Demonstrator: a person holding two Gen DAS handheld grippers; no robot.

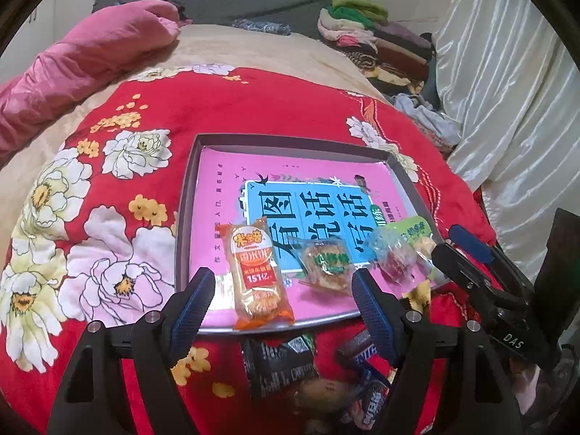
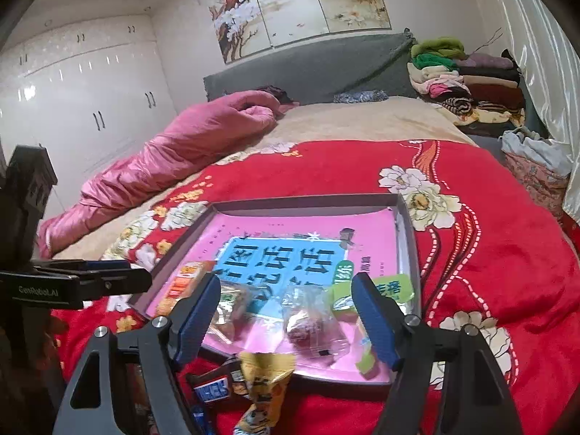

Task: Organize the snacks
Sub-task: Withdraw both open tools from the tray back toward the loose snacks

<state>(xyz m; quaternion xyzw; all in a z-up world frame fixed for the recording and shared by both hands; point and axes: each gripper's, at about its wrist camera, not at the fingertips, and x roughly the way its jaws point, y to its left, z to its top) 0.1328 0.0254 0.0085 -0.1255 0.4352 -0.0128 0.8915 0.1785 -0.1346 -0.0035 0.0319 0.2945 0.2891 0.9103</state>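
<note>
A grey tray (image 1: 290, 141) lined with a pink book lies on the red flowered blanket. Along its near edge lie an orange rice-cracker packet (image 1: 259, 275), a clear packet with a green label (image 1: 328, 262), a clear packet with a red snack (image 1: 393, 257) and a green packet (image 1: 417, 232). My left gripper (image 1: 284, 304) hangs open above the orange packet, touching nothing. My right gripper (image 2: 286, 311) is open over the tray (image 2: 308, 201). The red-snack packet (image 2: 311, 322) lies loose between its fingers, and the green packet (image 2: 366, 293) sits by the right finger.
Loose snacks lie on the blanket in front of the tray: a black packet (image 1: 277, 359), a Snickers bar (image 2: 214, 391) and a yellow packet (image 2: 264, 380). A pink quilt (image 2: 163, 159) lies far left, folded clothes (image 2: 467, 79) at the back right, and a white curtain (image 1: 507, 90) hangs on the right.
</note>
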